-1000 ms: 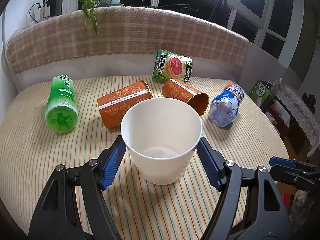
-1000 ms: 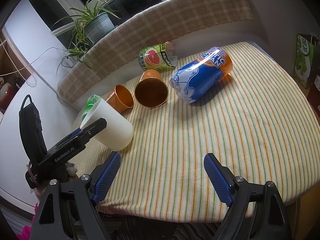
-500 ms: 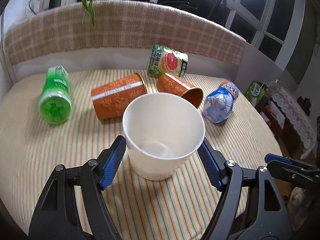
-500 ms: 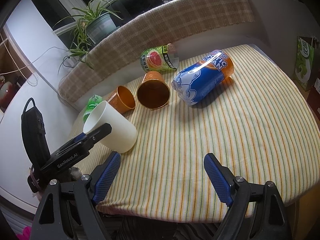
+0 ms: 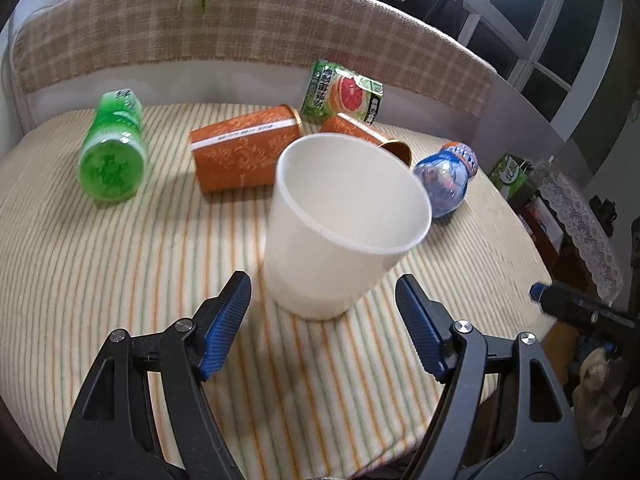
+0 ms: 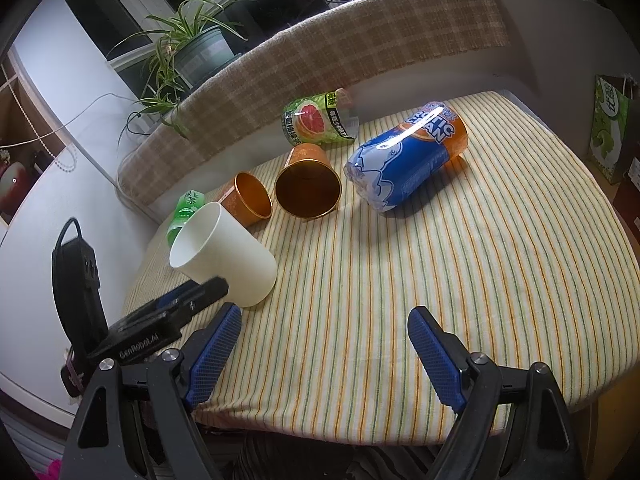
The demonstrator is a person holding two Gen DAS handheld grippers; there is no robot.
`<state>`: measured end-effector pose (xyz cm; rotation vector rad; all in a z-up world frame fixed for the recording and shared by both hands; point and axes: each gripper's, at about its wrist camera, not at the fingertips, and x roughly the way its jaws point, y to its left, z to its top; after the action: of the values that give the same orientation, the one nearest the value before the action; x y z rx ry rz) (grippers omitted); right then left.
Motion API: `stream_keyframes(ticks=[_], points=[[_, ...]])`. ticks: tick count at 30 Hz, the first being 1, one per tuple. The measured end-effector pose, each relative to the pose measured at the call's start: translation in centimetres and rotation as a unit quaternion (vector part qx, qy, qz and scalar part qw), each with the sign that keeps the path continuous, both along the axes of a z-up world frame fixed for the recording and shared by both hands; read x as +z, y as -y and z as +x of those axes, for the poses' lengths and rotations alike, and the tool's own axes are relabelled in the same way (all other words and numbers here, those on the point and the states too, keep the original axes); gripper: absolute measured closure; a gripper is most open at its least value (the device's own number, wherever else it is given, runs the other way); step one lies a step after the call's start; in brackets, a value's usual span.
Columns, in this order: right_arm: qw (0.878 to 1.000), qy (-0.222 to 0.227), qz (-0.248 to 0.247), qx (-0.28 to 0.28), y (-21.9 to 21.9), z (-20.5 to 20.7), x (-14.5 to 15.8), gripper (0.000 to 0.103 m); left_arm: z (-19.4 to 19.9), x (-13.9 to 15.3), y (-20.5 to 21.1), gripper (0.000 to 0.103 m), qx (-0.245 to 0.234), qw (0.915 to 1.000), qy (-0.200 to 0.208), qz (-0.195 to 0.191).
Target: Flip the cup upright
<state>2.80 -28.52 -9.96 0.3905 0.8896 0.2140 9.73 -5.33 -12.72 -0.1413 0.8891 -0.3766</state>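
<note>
A white cup (image 5: 340, 232) stands mouth-up on the striped tablecloth, just beyond my left gripper (image 5: 324, 320). The left jaws are open and wide apart, with blue pads (image 5: 226, 320) clear of the cup. The cup also shows in the right wrist view (image 6: 228, 256), at the table's left edge with the left gripper's black fingers beside it. My right gripper (image 6: 324, 356) is open and empty above the near table edge.
Two orange cups (image 5: 244, 152) (image 6: 308, 188) lie on their sides behind the white cup. A green bottle (image 5: 114, 152), a blue bottle (image 6: 404, 160) and a grapefruit drink carton (image 5: 344, 96) also lie on the table. A potted plant (image 6: 192, 52) stands on the ledge behind.
The left gripper has let go of the white cup and drawn back toward me. The cup now stands on the cloth by itself. The right gripper has barely moved.
</note>
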Motion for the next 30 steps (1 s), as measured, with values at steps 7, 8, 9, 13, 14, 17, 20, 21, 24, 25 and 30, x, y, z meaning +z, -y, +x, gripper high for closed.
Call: stream_keyframes(ticks=[7,8,9,13,14,17,20,21,24,25,30], points=[[0.998,0.048,-0.04,-0.002,-1.0,-0.5,2.0,0.016,-3.1,2.1,-2.4,0.026,0.047,0.997,0.057,0.023],[0.997,0.059,-0.052,-0.004,-1.3,-0.6,2.3,0.015,-3.5,2.7,-2.7,0.026,0.055,0.9956,0.071,0.028],[0.995,0.072,-0.066,-0.005,-1.6,-0.7,2.7,0.015,-3.9,3.3,-2.9,0.026,0.062,0.9939,0.085,0.033],[0.987,0.119,-0.111,-0.01,-2.8,-1.6,4.3,0.011,-5.4,5.6,-3.3,0.021,0.088,0.9848,0.141,0.051],[0.984,0.13,-0.12,-0.012,-3.1,-1.7,4.6,0.01,-5.7,6.2,-3.4,0.016,0.093,0.9821,0.155,0.053],[0.976,0.162,-0.142,-0.021,-3.7,-2.2,5.6,0.004,-6.8,7.6,-3.3,0.011,0.104,0.974,0.191,0.062],[0.972,0.181,-0.147,-0.034,-3.7,-2.5,6.2,0.0,-7.7,8.6,-3.4,0.011,0.111,0.9682,0.213,0.067],[0.971,0.186,-0.147,-0.039,-3.6,-2.7,6.4,0.0,-7.9,8.9,-3.4,0.01,0.114,0.9666,0.219,0.067],[0.97,0.192,-0.141,-0.052,-3.3,-2.8,6.7,0.0,-8.8,9.7,-3.5,0.0,0.124,0.9612,0.238,0.065],[0.97,0.193,-0.139,-0.055,-3.2,-2.8,6.7,0.0,-9.1,9.9,-3.6,0.0,0.13,0.9585,0.245,0.066],[0.97,0.193,-0.138,-0.062,-3.1,-2.8,6.7,0.0,-9.5,10.7,-3.8,0.0,0.14,0.9529,0.26,0.071]])
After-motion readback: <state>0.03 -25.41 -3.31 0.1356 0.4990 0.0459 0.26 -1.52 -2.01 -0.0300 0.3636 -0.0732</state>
